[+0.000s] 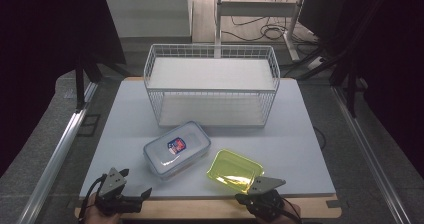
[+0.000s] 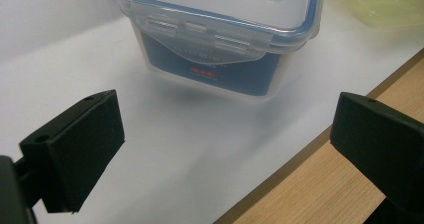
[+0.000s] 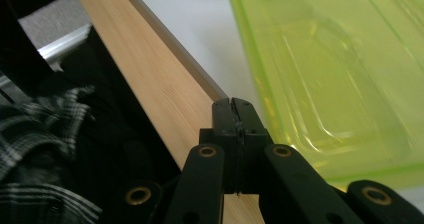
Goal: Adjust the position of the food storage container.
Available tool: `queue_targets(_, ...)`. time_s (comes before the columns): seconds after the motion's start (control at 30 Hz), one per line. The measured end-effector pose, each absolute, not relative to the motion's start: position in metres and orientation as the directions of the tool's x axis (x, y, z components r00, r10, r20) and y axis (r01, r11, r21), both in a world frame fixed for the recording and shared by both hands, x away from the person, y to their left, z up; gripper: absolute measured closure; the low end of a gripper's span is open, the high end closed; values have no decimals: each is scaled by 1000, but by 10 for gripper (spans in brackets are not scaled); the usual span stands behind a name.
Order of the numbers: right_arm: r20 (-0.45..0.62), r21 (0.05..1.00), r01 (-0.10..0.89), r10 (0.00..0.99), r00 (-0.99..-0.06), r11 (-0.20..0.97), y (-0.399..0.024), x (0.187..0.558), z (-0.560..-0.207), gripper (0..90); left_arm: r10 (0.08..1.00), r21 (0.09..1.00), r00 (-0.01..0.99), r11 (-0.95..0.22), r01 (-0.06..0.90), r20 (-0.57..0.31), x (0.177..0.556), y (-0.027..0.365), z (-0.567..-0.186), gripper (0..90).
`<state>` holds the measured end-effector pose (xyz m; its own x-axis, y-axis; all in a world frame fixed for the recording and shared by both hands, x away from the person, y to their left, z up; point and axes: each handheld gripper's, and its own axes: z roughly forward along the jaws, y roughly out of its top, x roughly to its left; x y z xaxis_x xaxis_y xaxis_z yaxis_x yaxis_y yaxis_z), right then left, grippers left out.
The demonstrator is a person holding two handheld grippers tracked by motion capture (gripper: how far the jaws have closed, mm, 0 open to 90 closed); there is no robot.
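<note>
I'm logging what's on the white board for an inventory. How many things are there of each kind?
Clear lidded food box with blue seal: 1
Yellow-green plastic tray: 1
White wire basket shelf: 1
Total: 3

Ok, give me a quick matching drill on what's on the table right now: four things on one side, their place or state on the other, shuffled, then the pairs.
Things:
1. wire basket
2. lidded container
3. yellow-green tray
4. right gripper

Place or state:
A. fingers pressed together, nothing between them
B. at the far side of the white board, standing empty
C. lid on, clips down, in front of the open left gripper
D. lying at the near edge of the board, just beyond the shut fingers

Pairs: 1-B, 2-C, 3-D, 4-A
</note>
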<state>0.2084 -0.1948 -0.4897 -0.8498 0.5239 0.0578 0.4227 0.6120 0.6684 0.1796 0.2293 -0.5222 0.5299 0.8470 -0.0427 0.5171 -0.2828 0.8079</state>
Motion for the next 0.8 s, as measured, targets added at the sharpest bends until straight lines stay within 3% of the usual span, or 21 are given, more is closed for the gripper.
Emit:
queue_targets(0.1, 85, 672, 442, 530, -844, 595, -200, 213, -491, 894, 848, 807, 529, -284, 518, -41, 180, 229, -523, 8)
queue_targets(0.57, 20, 663, 491, 643, -766, 565, -237, 241, -488, 893, 846, 805, 531, -291, 516, -35, 180, 228, -522, 9)
queue_targets(0.8, 46, 723, 433, 588, -807, 538, -214, 242, -472, 894, 849, 805, 527, -288, 518, -35, 180, 228, -523, 10)
